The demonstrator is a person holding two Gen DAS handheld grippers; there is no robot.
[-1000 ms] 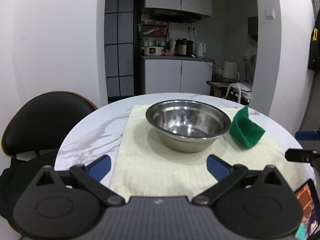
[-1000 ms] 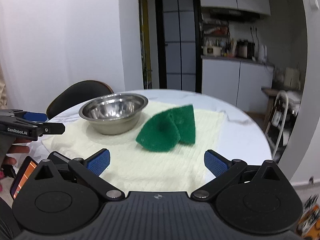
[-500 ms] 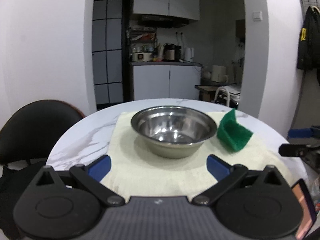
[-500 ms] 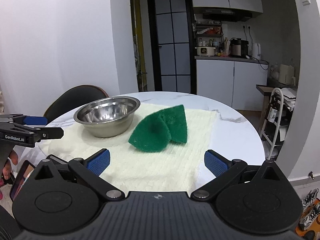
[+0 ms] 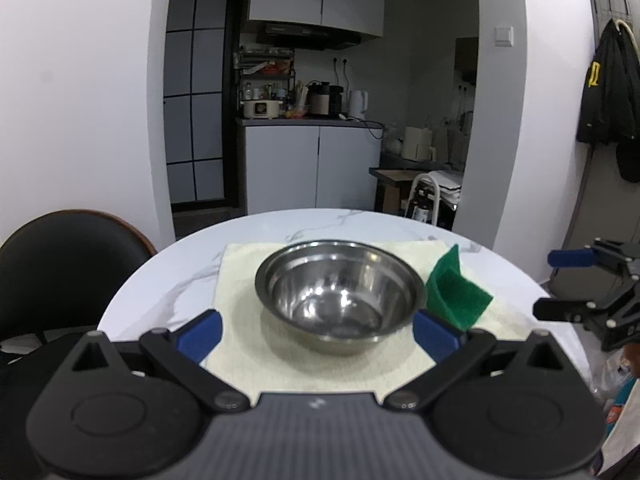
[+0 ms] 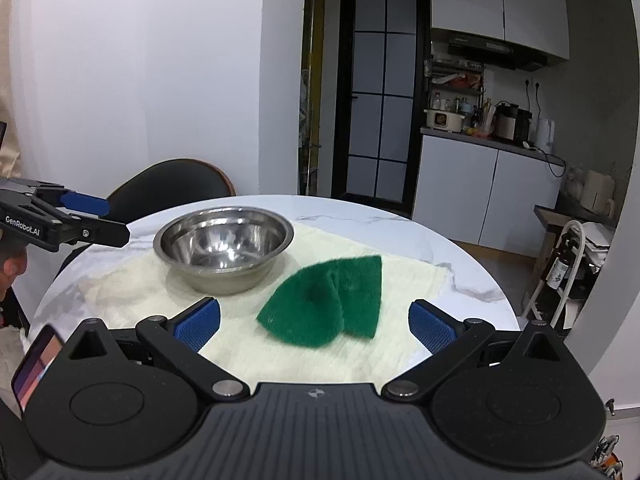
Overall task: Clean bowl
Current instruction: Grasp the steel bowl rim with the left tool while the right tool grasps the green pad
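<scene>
A steel bowl (image 5: 339,303) sits on a cream cloth (image 6: 280,344) on the counter (image 6: 460,264), green scouring pad (image 6: 324,306) beside it (untouched) — both hand-held grippers, left (image 5: 318,332) and right (image 6: 314,322), gape wide and empty; cleaning appears not yet begun.

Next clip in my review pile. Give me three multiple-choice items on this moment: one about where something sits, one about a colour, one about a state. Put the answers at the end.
1. Where does the steel bowl stand?
A. on the cream cloth
B. on the black chair
C. on the bare marble

2. What colour is the scouring pad?
A. yellow
B. green
C. pink

3. How is the right gripper set?
A. shut on the pad
B. shut on the bowl rim
C. open, holding nothing

Answers:
1. A, the cloth shows all around the bowl's base.
2. B, the folded pad beside the bowl is plainly green.
3. C, its blue pads stand wide apart, short of the pad on the cloth.
</scene>
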